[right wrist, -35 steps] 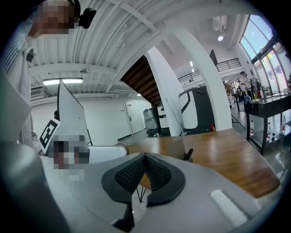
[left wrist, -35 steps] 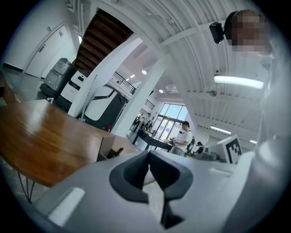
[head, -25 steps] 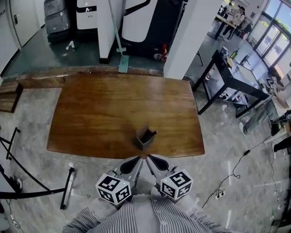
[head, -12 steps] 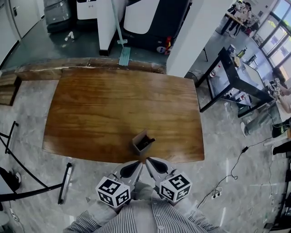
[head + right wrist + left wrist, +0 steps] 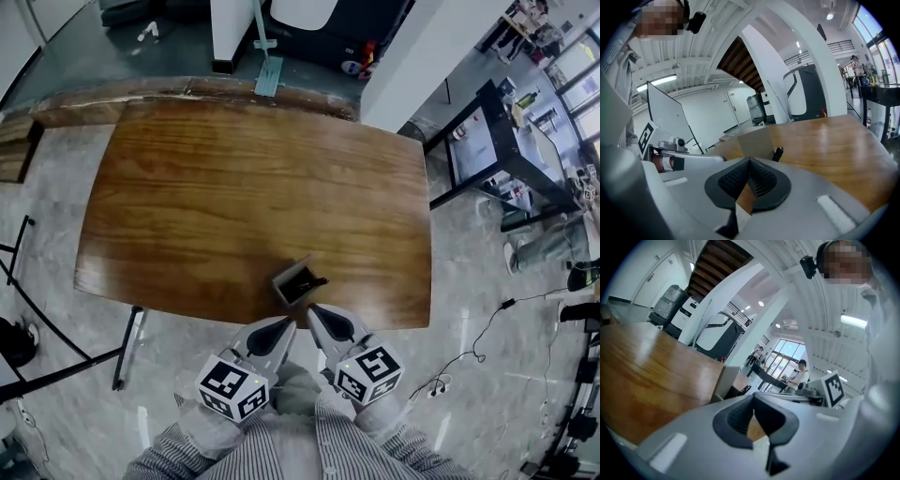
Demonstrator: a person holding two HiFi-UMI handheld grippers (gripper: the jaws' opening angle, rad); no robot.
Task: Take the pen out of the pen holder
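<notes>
A small grey square pen holder [image 5: 293,278] stands near the front edge of the wooden table [image 5: 216,187], with a black pen [image 5: 316,282] leaning out of it to the right. My left gripper [image 5: 288,322] and right gripper [image 5: 313,310] hover side by side just off the table's front edge, both short of the holder and touching nothing. In the left gripper view the holder [image 5: 723,380] and pen [image 5: 743,390] lie just beyond the shut left gripper [image 5: 753,398]. The right gripper [image 5: 750,161] is shut and empty too, facing the holder [image 5: 754,140] and pen [image 5: 777,153].
A black side table [image 5: 497,141] with small items stands on the floor at the right. Cables [image 5: 469,361] run across the floor at lower right. A black stand's legs [image 5: 56,370] lie at the left. A green mop [image 5: 268,66] leans behind the table.
Both grippers have moved forward and down toward the table's front edge and the pen holder. Their jaws stayed shut. The holder and pen have not moved.
</notes>
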